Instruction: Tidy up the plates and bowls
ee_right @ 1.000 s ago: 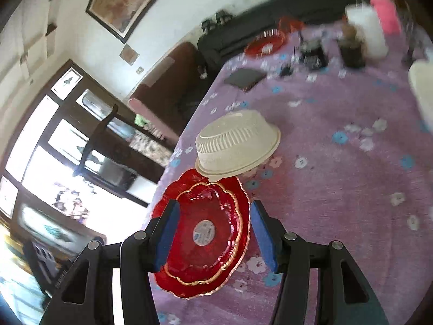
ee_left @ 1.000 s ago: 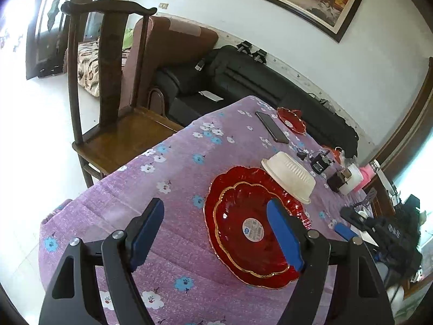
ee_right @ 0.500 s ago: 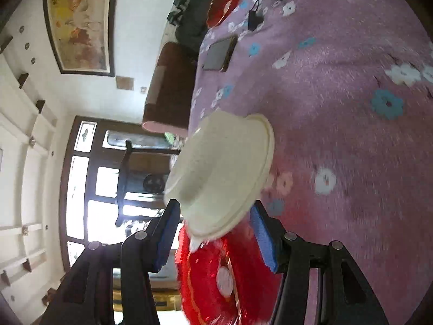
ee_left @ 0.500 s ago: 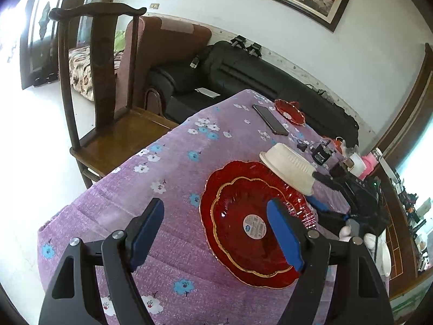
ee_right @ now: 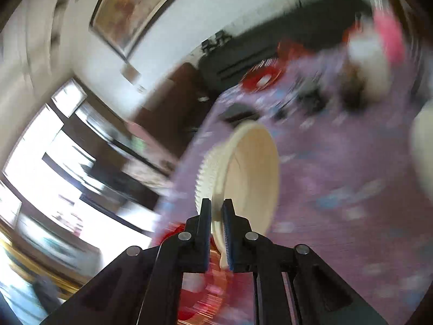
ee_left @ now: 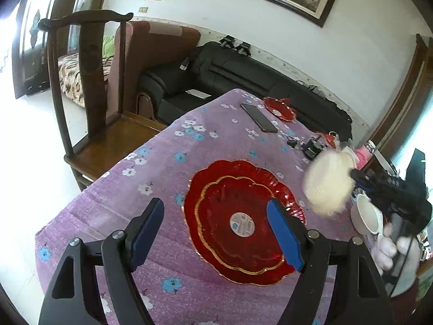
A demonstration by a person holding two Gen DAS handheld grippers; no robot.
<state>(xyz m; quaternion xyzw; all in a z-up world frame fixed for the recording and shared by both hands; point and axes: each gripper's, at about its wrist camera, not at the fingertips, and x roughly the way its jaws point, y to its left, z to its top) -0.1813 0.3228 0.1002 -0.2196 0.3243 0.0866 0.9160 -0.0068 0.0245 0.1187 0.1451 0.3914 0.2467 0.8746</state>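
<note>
A large red scalloped plate [ee_left: 240,222] with a gold ring lies on the purple flowered tablecloth [ee_left: 167,162]. My left gripper [ee_left: 216,230] is open and empty, hovering just in front of the plate's near edge. My right gripper [ee_right: 217,214] is shut on the rim of a cream ribbed bowl [ee_right: 249,173], held tilted on edge above the table; in the left wrist view the bowl [ee_left: 328,182] is blurred, lifted to the right of the red plate. A white bowl [ee_left: 366,216] sits further right. A small red plate [ee_left: 278,108] lies at the far end.
A black phone [ee_left: 258,117], chargers and small items [ee_left: 311,146] lie on the far half of the table. A wooden chair [ee_left: 89,108] stands at the table's left edge. A black sofa [ee_left: 243,73] is behind. The right wrist view is motion-blurred.
My right gripper closed on the cream bowl's rim, lifted it off the red plate's edge and swung it right, tilting it. The left gripper stayed open over the plate.
</note>
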